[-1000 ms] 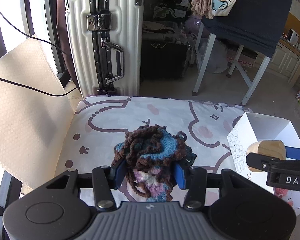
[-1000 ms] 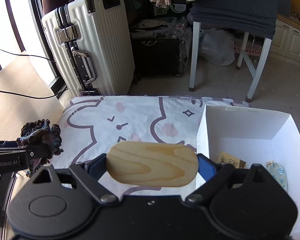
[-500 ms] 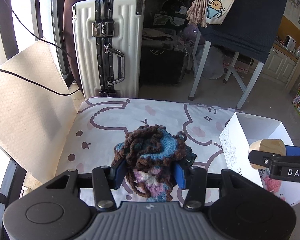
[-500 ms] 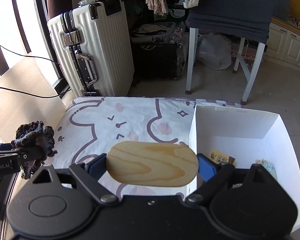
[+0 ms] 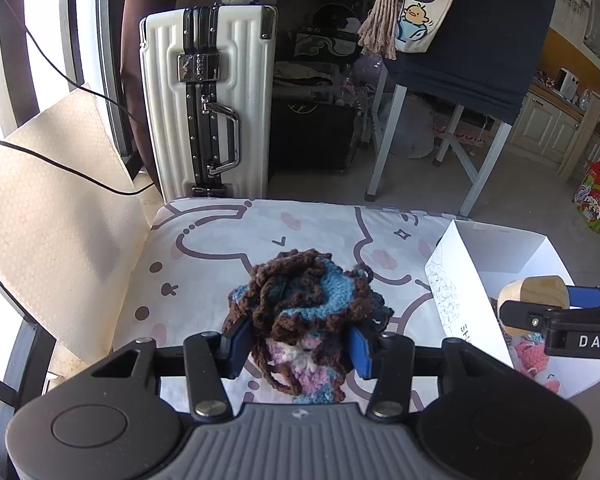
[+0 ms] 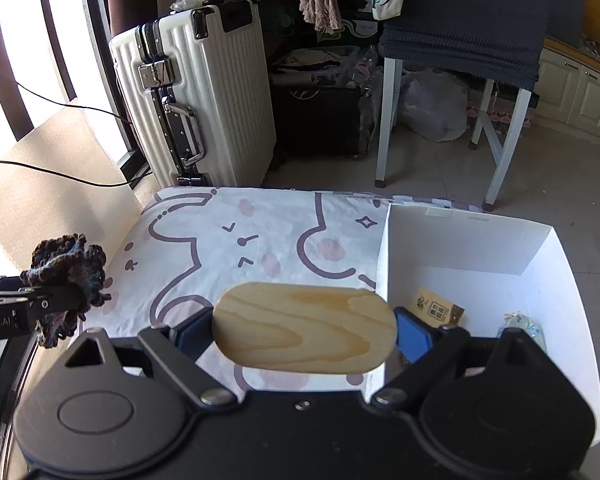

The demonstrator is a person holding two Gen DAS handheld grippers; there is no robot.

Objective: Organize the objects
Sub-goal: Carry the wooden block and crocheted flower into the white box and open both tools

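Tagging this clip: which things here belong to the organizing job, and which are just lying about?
In the job:
crocheted yarn piece, in left gripper
wooden block, in right gripper
white box

Lying about:
white suitcase
dark-draped chair

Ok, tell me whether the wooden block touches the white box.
Apart. The left wrist view shows the wooden block held in the right gripper above the white box.

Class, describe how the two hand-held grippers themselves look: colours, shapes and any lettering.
Each hand-held gripper, left and right, has a black body with two round discs, silver pivot bolts, black linkage bars and blue finger pads. The left has a ribbed grey centre. White lettering reads "DAS" on the right one, "Robot.AI" on the left one.
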